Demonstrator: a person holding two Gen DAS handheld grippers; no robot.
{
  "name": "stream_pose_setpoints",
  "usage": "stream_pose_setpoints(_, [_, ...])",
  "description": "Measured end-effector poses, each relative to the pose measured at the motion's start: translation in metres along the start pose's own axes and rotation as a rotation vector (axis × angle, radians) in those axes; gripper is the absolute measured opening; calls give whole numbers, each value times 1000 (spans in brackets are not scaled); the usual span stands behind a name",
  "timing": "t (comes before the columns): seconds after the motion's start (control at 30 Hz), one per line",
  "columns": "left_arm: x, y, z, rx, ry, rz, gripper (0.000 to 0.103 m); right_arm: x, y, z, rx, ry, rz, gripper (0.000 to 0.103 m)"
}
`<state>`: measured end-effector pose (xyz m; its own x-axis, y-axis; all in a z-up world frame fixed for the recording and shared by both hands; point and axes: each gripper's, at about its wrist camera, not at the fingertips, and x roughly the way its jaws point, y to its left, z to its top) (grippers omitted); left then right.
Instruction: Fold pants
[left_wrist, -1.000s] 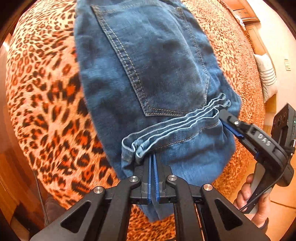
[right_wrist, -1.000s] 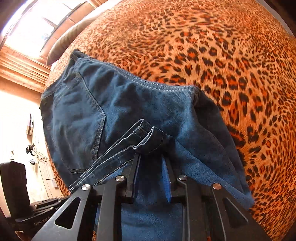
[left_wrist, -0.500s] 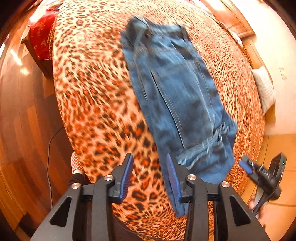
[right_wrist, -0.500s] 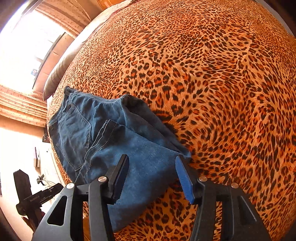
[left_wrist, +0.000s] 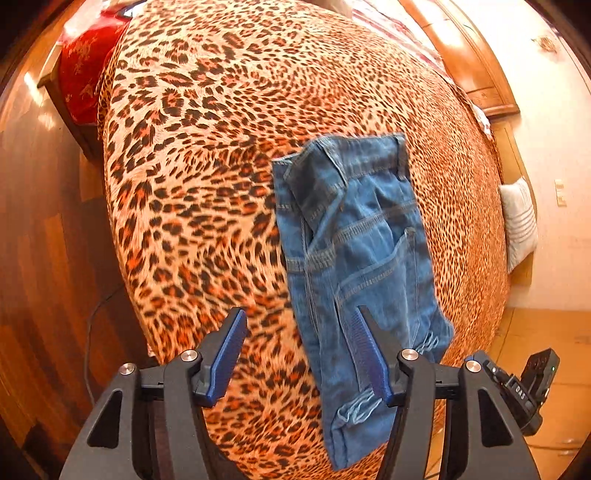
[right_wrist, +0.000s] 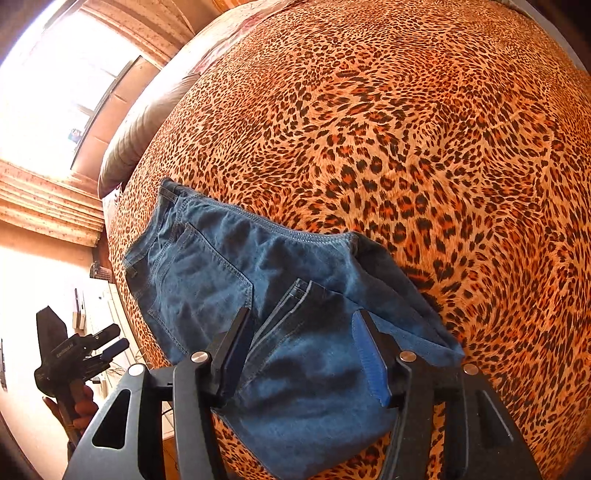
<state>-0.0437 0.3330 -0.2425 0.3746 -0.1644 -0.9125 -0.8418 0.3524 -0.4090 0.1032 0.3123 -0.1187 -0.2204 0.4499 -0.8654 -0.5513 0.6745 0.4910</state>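
Blue folded jeans (left_wrist: 354, 258) lie lengthwise near-to-far on the leopard-print bedspread (left_wrist: 207, 184), nearer the empty, part-open right gripper (right_wrist: 301, 354) than the empty, opening left gripper (left_wrist: 301, 354).

Bright window (right_wrist: 55, 110) glare, fisheye-warped edges, slight blur.

Folded pants (left_wrist: 354, 258) on bed (left_wrist: 207, 155), near edge.

Both wrist views look steeply down from above the bed (left_wrist: 207, 155); both share the folded jeans (right_wrist: 258, 280).
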Motion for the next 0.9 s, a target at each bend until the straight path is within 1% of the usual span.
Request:
stream_pose_setpoints(0.1, [11,8,18,-61,23,-40,59,9,27,14,-43,3,14,57])
stream_pose_setpoints(0.17, [15,14,30,-111,27,-83,59,22,52,27,-70,17,39,59])
stream_pose_setpoints(0.27, [24,21,47,-168,33,-122,59,51,90,50,-118,49,57,64])
stream_pose_setpoints(0.37, [30,26,59,-184,31,-121,59,88,124,75,-168,99,28,64])
stream_pose_setpoints(0.5, [26,33,67,-208,9,-128,60,129,157,98,-253,137,-22,64])
stream_pose_setpoints(0.53, [25,35,67,-219,1,-135,61,139,165,104,-277,147,-33,64])
stream_pose_setpoints(0.6, [24,36,66,-233,-6,-143,68,154,176,112,-318,155,-74,64])
stream_pose_setpoints(0.67, [30,29,63,-205,1,-151,69,169,183,118,-345,177,-89,64])
stream_pose_setpoints(0.77, [39,11,55,-117,11,-97,69,186,189,125,-357,206,-93,64])
stream_pose_setpoints(0.8, [42,5,54,-77,1,-64,69,190,190,126,-362,212,-91,64])
stream_pose_setpoints(0.87, [45,-1,58,-38,-54,23,68,197,194,127,-377,224,-86,64])
stream_pose_setpoints(0.9, [48,-2,62,-32,-67,30,69,199,196,127,-385,231,-81,64])
